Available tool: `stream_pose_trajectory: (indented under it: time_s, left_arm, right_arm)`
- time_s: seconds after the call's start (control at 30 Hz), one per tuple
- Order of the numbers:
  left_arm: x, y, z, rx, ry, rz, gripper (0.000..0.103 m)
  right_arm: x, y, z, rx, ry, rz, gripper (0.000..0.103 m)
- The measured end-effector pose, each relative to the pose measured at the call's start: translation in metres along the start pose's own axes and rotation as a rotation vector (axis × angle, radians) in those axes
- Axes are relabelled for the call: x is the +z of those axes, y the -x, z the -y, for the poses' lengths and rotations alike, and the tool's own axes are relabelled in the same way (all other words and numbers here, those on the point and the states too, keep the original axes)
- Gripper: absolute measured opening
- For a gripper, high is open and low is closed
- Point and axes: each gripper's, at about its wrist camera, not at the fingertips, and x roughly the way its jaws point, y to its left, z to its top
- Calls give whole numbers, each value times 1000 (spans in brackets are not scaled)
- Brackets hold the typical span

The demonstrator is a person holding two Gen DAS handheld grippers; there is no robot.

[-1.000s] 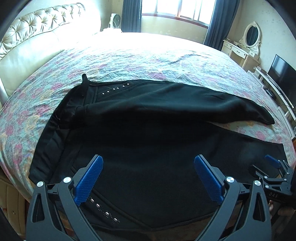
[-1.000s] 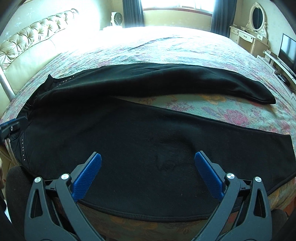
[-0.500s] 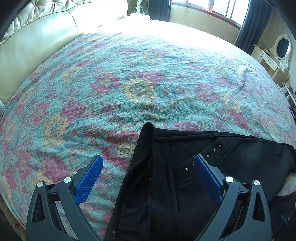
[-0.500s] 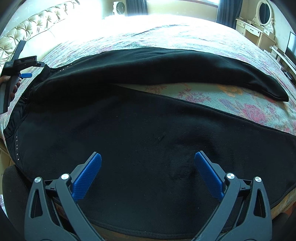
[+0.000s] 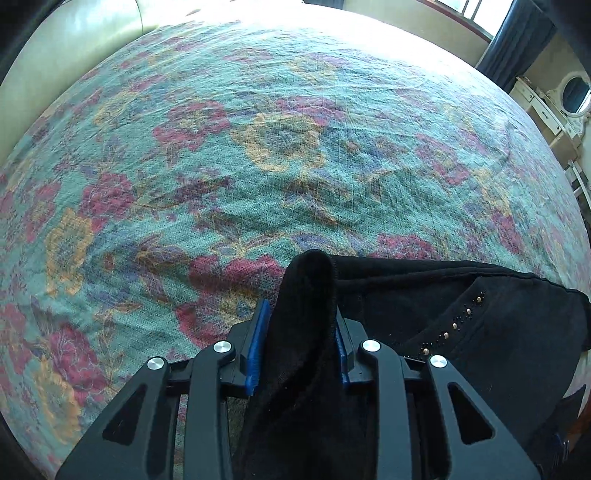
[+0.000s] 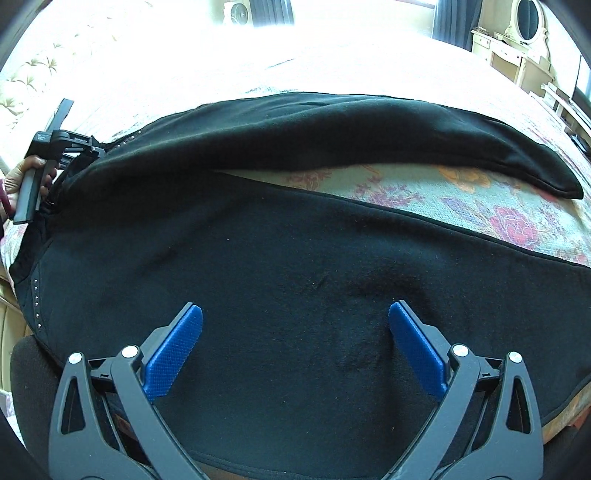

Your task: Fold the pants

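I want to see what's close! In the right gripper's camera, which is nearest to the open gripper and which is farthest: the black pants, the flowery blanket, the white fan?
1. Black pants, under the right gripper.
2. Flowery blanket, beyond, right.
3. White fan, far top.

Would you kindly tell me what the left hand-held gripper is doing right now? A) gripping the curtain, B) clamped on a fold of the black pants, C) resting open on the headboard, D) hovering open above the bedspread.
B: the left hand-held gripper has its blue pads pressed against a bunched fold of the black pants.
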Motion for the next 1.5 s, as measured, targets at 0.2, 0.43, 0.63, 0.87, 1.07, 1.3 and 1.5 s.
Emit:
stream_pose_trajectory:
  time_s: [0.2,0.43,0.63,0.87,1.07,1.3,1.5]
  left_arm:
    - [4,0,-15,-98,66,-9,19]
    - [3,-3,-35,-195,124,-1,19]
    - [10,-9,-36,-208,128,-18,22]
    - [19,-15,-41,-253,164,-59,25]
    - [17,-8,-34,-217,133,-35,20]
    - [6,33,-35,-327,165,114,13]
    - [-28,95,-52,-471,186,256,13]
  right_arm:
    - [51,24,14,260,61,100,101]
    - [191,-11,37,496,292,116,101]
    - [256,-98,18,440,528,-130,101]
    - [250,-165,13,355,606,-357,60]
    - [248,-149,21,328,581,-316,15]
    - [227,-74,26,294,585,-99,12]
    - [169,20,20,210,621,119,8]
